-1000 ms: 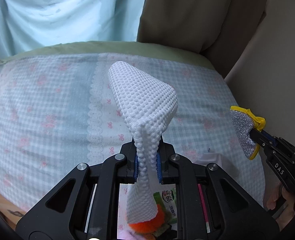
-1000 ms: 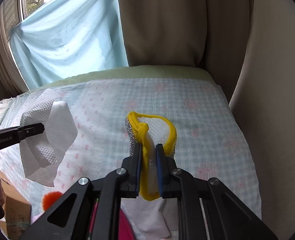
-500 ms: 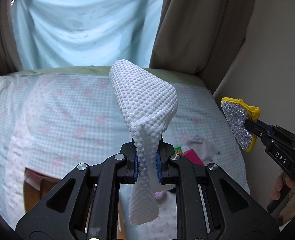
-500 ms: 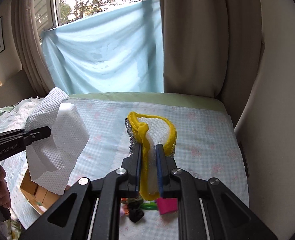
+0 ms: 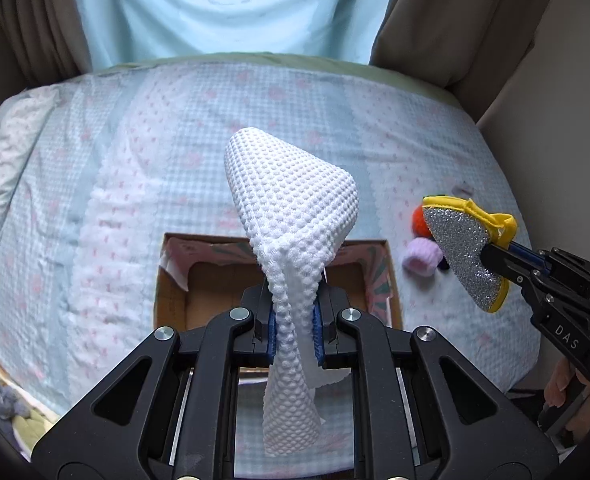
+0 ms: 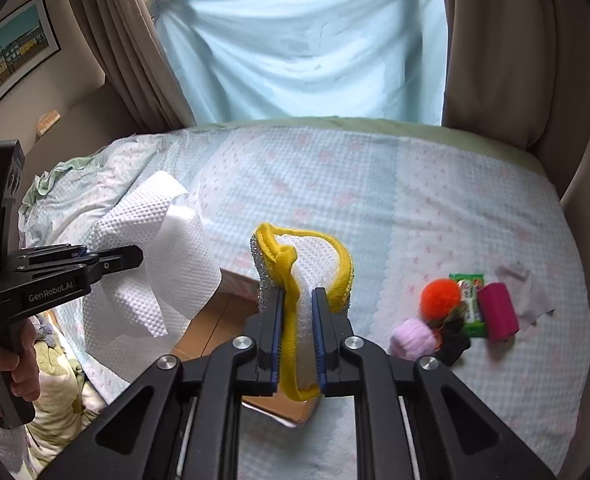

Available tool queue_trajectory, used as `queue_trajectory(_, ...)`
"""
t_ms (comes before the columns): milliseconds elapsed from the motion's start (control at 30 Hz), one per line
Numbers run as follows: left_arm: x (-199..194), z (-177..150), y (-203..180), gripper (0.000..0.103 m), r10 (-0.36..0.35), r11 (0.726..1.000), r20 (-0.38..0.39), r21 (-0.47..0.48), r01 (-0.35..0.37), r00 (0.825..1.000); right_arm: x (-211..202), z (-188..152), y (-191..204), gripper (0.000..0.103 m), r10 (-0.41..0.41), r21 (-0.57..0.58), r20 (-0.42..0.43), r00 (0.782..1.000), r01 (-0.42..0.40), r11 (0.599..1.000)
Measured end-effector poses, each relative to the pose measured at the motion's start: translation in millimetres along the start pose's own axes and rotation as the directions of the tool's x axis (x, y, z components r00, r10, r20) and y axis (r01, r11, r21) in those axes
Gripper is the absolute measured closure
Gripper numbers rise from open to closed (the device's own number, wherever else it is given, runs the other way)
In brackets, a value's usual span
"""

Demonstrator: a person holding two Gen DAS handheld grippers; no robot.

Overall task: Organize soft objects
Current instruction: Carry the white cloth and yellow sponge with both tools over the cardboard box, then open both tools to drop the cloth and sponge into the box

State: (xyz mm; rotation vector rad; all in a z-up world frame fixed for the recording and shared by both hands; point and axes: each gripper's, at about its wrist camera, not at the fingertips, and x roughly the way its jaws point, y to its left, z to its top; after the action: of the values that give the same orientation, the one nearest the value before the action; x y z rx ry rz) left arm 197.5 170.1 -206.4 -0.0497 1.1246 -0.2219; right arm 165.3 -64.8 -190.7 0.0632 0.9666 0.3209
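Cardboard box (image 5: 215, 280) has now come into view under the left gripper (image 5: 293, 330), clamped on the white cloth (image 5: 295, 208), while the right gripper (image 6: 297, 340) at 3 o'clock holds the yellow-edged scrubber (image 6: 335, 268), so drop-off looks near.

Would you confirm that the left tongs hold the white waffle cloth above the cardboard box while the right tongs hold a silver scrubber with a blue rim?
Not quite: the rim is yellow, not blue, as the right wrist view shows. The left tongs do hold the white waffle cloth above the cardboard box, and the right tongs hold the silver scrubber.

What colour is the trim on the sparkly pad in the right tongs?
Yellow trim on the silver glitter pad; the left wrist view shows it best.
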Motion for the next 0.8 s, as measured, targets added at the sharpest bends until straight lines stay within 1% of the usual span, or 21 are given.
queue_trajectory(100,28.2,-5.4,23.8,0.091,-0.002,1.000,-0.066,0.027,0.004,0.998,34.8,-14.7,26.5,0.091,0.006,0.033,-0.065,0.998,-0.004,0.999)
queue_trajectory(200,61.6,-9.1,34.3,0.091,-0.014,0.998,-0.132,0.064,0.023,0.991,68.1,-27.3,47.9,0.091,-0.007,0.047,-0.128,0.992,0.013,0.999)
queue_trajectory(267,83.2,-10.3,35.6,0.091,-0.014,0.995,-0.170,0.096,0.031,0.985,89.2,-35.1,53.6,0.091,-0.011,0.065,-0.159,0.987,0.022,0.998)
queue_trajectory(367,108.7,-5.6,37.3,0.091,-0.029,0.992,-0.196,0.118,0.053,0.980,116.0,-44.2,55.9,0.091,-0.030,0.087,-0.200,0.979,0.048,0.995)
queue_trajectory(467,130.6,4.4,39.0,0.091,-0.030,0.990,-0.214,0.128,0.059,0.976,135.9,-46.1,54.5,0.091,-0.062,0.072,-0.219,0.974,0.080,0.994)
queue_trajectory(533,144.4,9.4,34.1,0.091,-0.027,0.984,-0.243,0.166,0.068,0.970,146.9,-44.7,52.8,0.091,-0.068,0.057,-0.228,0.971,0.083,0.995)
queue_trajectory(633,161.1,7.3,25.5,0.091,-0.012,0.969,-0.279,0.232,0.080,0.960,160.9,-44.3,51.2,0.090,-0.078,0.015,-0.250,0.965,0.084,0.996)
queue_trajectory(800,181.1,-1.8,28.5,0.091,0.014,0.957,-0.330,0.279,0.083,0.944,173.4,-48.4,54.0,0.090,-0.086,-0.048,-0.284,0.955,0.075,0.996)
